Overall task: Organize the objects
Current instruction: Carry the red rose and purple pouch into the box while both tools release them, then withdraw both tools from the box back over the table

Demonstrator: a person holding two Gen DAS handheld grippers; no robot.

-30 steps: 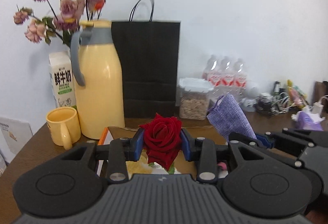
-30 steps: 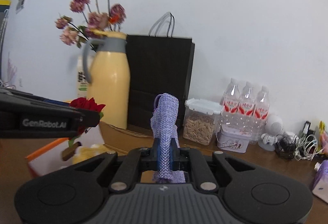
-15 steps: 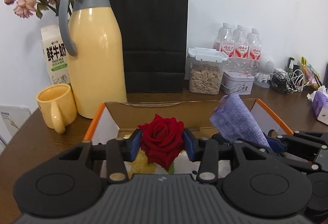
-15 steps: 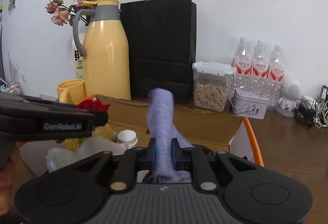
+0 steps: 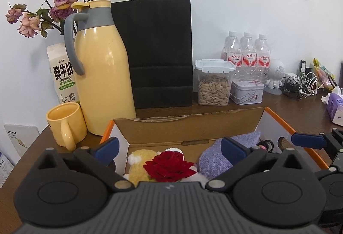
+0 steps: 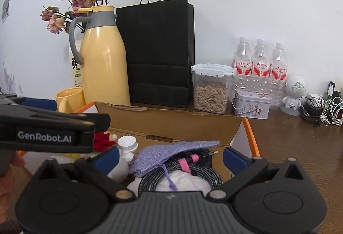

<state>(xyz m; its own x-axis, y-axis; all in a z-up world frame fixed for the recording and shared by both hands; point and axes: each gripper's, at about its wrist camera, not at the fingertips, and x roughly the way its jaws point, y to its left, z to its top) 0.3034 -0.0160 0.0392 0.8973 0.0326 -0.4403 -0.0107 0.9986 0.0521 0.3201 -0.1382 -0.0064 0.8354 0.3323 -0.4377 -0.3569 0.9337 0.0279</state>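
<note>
Both grippers hang over an open cardboard box [image 5: 188, 126] on the brown tabletop [image 6: 300, 148]. The left gripper [image 5: 169, 146] has its jaws opening, spread wide, with nothing pressed between the blue pads; the red rose [image 5: 169, 166] lies below and between them inside the box, resting against a yellow plush toy [image 5: 139, 164]. The right gripper [image 6: 171, 155] likewise has its jaws opening and wide apart, gripping nothing; the purple pouch [image 6: 171, 153] lies in the box between them, draped over a coiled braided cable [image 6: 205, 174] with a pink connector [image 6: 184, 164], on top of a white bag [image 6: 182, 182]. A white bottle [image 6: 124, 156] lies just left of the pouch. In the left wrist view the pouch [image 5: 216, 159] lies to the right of the rose. Behind the box stand a yellow mug [image 5: 66, 124], a yellow thermos [image 5: 103, 75], a milk carton [image 5: 62, 73], a black paper bag [image 5: 158, 51], a jar of seeds [image 5: 214, 81], a tin [image 5: 246, 92] and three water bottles [image 5: 248, 51].
</note>
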